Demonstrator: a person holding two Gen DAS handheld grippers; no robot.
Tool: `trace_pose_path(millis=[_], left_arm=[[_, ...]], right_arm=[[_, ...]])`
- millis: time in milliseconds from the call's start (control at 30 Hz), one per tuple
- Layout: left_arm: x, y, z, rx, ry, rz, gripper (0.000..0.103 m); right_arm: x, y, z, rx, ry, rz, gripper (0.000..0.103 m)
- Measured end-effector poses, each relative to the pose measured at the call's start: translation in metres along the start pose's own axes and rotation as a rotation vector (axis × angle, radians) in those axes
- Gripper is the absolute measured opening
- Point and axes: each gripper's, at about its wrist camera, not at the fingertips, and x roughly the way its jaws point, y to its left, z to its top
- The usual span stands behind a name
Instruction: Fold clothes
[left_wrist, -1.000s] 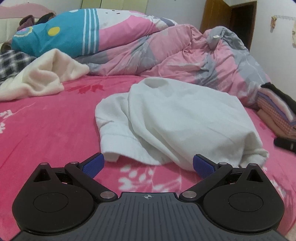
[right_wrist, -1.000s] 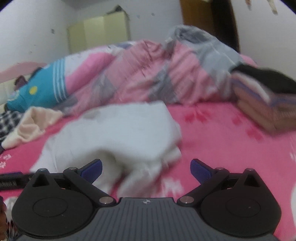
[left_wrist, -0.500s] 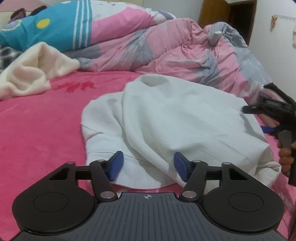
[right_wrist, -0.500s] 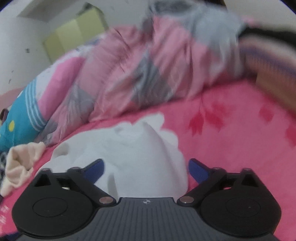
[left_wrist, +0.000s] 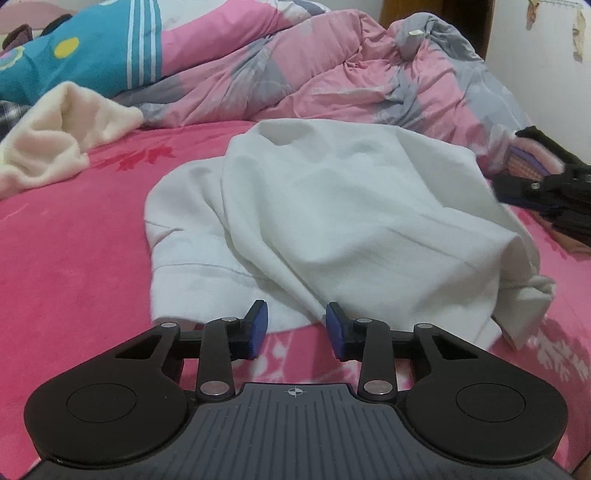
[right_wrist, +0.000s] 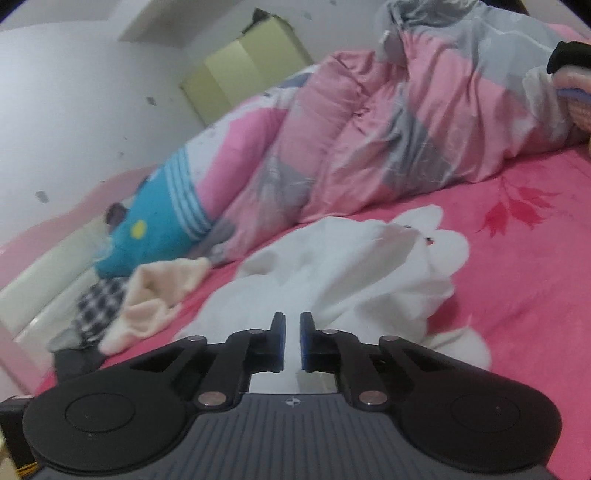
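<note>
A white sweater (left_wrist: 332, 206) lies crumpled on the pink bed sheet (left_wrist: 66, 266), neck hole toward the far side. My left gripper (left_wrist: 293, 325) sits at its near hem, fingers partly closed but open, with the hem edge lying between the blue pads (left_wrist: 258, 325). In the left wrist view my right gripper (left_wrist: 546, 184) appears blurred at the sweater's right edge. In its own view the right gripper (right_wrist: 292, 332) has its pads almost together, with the white sweater (right_wrist: 332, 266) running between and under them.
A cream fleece garment (left_wrist: 62, 140) lies at the left, with a checked cloth (right_wrist: 96, 310) beside it. A bunched pink and grey quilt (left_wrist: 332, 74) and a blue plush pillow (left_wrist: 92, 48) fill the far side. A stack of folded clothes (left_wrist: 528, 158) sits at the right.
Both grippers went from wide open to narrower. The left moved up to the sweater's hem and half closed. The right swung over the sweater's edge and closed on it.
</note>
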Motion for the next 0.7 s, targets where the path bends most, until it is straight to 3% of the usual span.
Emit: trace_pose_path(millis=[167, 367, 467, 500, 633, 700], left_arm=[[-0.014, 0.006, -0.007, 0.032, -0.019, 0.067, 0.036], [-0.015, 0.017, -0.009, 0.055, -0.028, 0.141, 0.052], [-0.014, 0.021, -0.010, 0.074, -0.035, 0.175, 0.055], [-0.013, 0.021, -0.010, 0.085, -0.040, 0.185, 0.056], [-0.011, 0.024, -0.010, 0.131, -0.071, 0.256, 0.058], [-0.010, 0.028, -0.012, 0.141, -0.075, 0.272, 0.059]], right_arm=[[-0.036, -0.007, -0.004, 0.032, -0.077, -0.070, 0.004], [-0.050, -0.014, -0.005, 0.056, -0.055, -0.120, 0.009], [-0.038, 0.011, -0.018, -0.069, -0.003, -0.092, 0.037], [-0.033, 0.023, -0.025, -0.126, 0.013, -0.075, 0.051], [-0.003, 0.072, -0.060, -0.382, 0.108, 0.028, 0.068], [0.011, 0.090, -0.079, -0.504, 0.143, 0.022, 0.070]])
